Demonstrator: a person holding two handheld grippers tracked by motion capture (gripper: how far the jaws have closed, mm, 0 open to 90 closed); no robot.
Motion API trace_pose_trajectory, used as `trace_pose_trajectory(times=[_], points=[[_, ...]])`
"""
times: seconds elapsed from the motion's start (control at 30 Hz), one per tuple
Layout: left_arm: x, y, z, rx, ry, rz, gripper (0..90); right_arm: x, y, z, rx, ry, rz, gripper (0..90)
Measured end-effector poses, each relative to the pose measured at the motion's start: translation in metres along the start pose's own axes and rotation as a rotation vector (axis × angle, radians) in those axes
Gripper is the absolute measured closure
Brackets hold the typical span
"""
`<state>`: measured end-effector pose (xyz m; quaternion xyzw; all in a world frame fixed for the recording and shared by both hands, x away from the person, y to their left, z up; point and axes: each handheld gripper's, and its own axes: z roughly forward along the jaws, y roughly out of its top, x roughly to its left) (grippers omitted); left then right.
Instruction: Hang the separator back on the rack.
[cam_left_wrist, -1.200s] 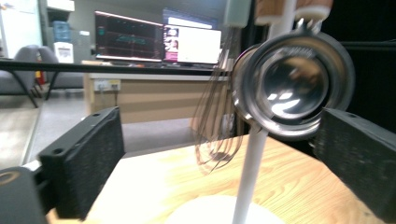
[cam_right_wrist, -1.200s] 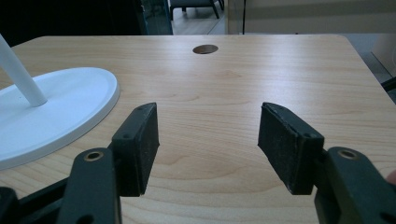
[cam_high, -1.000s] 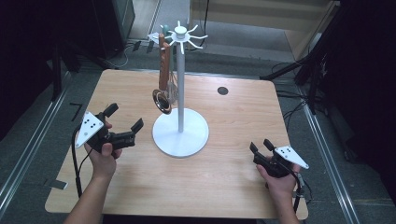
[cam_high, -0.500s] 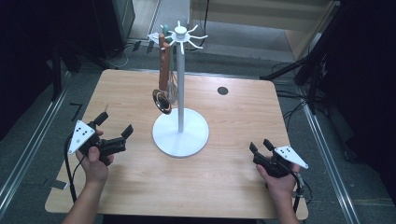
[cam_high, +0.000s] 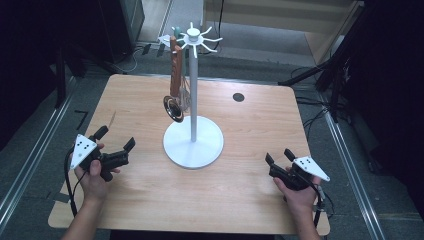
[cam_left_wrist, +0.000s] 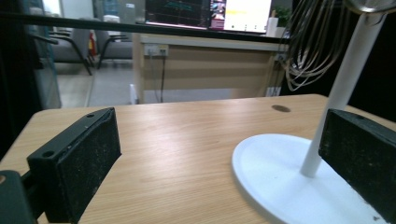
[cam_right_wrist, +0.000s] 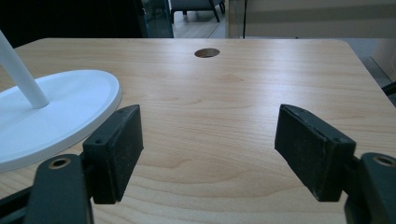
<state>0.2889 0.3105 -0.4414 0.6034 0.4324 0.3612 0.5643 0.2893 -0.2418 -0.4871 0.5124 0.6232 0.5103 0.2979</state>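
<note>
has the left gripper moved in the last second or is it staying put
Yes. In the high view the left gripper has drawn back from the white stand's base, toward the table's near left edge, fingers open and empty.

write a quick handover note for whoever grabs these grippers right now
Left gripper: open, empty, held low at the left side of the light wooden table, jaws towards the stand.
Right gripper: open, empty, near the table's front right.
White metal stand with a round base and spoked top: mid-table. A wooden-handled steel strainer and a wire whisk hang from its spokes on the left side.
Done: both utensils are hanging and nothing lies on the table.
Left: apparently nothing to hang; check that both sit securely.
</note>
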Motion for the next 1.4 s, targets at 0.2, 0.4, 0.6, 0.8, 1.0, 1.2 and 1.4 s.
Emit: trace_pose_trajectory(times=[0.2,0.4,0.6,0.8,1.0,1.2,1.4], points=[[0.004,-0.015,-0.003,0.009,0.03,0.02,0.0,0.0,0.0,0.0,-0.005,-0.007,-0.004,21.7],[0.013,-0.024,-0.006,0.053,0.085,0.026,0.0,-0.001,0.0,0.0,-0.006,-0.017,-0.006,21.9],[0.018,-0.033,-0.005,0.109,0.126,0.041,0.0,-0.001,0.0,0.0,-0.005,-0.019,-0.007,22.6],[0.02,-0.037,-0.007,0.125,0.125,0.068,0.0,-0.003,0.0,-0.001,-0.003,-0.022,-0.004,22.6],[0.027,-0.043,-0.011,0.125,0.148,0.069,0.0,-0.003,0.0,-0.001,-0.003,-0.024,-0.007,23.0],[0.029,-0.043,-0.012,0.124,0.145,0.066,0.0,-0.003,0.0,-0.001,-0.001,-0.027,-0.003,23.3],[0.029,-0.043,-0.012,0.132,0.154,0.071,0.0,-0.003,-0.001,-0.001,0.0,-0.026,-0.004,23.2]])
